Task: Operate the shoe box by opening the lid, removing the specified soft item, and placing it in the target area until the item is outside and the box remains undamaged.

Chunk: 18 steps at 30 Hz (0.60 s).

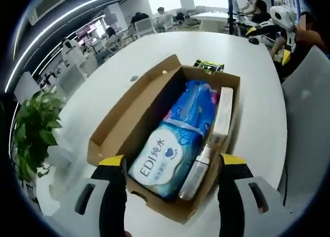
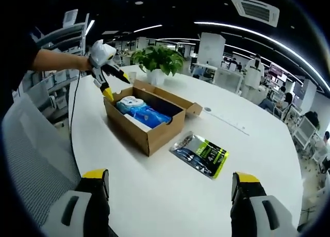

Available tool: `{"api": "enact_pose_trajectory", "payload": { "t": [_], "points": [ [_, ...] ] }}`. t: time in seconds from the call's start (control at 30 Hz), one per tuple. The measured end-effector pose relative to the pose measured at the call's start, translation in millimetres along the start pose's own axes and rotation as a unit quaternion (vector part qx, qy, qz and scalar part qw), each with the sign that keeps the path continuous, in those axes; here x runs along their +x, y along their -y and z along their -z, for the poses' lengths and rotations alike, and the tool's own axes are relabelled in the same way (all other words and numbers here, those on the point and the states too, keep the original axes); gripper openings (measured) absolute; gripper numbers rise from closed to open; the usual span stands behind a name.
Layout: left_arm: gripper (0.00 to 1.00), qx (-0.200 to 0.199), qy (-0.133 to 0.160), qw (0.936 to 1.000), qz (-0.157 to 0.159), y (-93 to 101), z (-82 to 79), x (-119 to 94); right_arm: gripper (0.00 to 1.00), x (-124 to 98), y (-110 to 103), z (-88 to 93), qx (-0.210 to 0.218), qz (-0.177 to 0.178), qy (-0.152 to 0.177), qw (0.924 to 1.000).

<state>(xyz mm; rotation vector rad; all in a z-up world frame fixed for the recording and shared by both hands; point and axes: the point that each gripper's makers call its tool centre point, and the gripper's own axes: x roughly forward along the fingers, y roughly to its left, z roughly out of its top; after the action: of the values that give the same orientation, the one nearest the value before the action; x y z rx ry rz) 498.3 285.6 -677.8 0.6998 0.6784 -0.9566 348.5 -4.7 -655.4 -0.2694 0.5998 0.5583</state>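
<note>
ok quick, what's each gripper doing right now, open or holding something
Left gripper: open, holding nothing, poised over the open shoe box.
Right gripper: open, holding nothing, above the white table.

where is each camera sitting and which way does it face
Left gripper view: rides the left gripper, just above the open shoe box, looking down at the blue pack; own open jaws show.
Right gripper view: rides the right gripper, farther back over the table, facing the box, with the person's arm.
Shared: box, blue pack, green-black pouch, plant.
</note>
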Motion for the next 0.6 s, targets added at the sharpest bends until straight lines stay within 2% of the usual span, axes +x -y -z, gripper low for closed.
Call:
{"api": "enact_pose_trajectory", "payload": {
  "t": [0.07,0.23,0.4,0.6],
  "points": [
    [0.7,0.004,-0.004,1.0,0.002,-1.0,-0.4,3,0.99,-3,-1,0.2,0.001,0.003,0.002,1.0],
    [0.68,0.033,-0.035,0.9988,0.01,-5.0,5.7,13,0.99,-11,-5,1.0,0.003,0.013,0.001,0.9999],
    [0.65,0.05,-0.06,0.9967,0.02,-9.1,11.7,21,0.99,-20,-19,-0.1,0.015,0.009,0.01,0.9998],
    [0.64,0.063,-0.07,0.995,0.032,-11.6,12.4,26,0.99,-31,-25,3.3,0.031,0.016,0.012,0.9993]
  ]
}}
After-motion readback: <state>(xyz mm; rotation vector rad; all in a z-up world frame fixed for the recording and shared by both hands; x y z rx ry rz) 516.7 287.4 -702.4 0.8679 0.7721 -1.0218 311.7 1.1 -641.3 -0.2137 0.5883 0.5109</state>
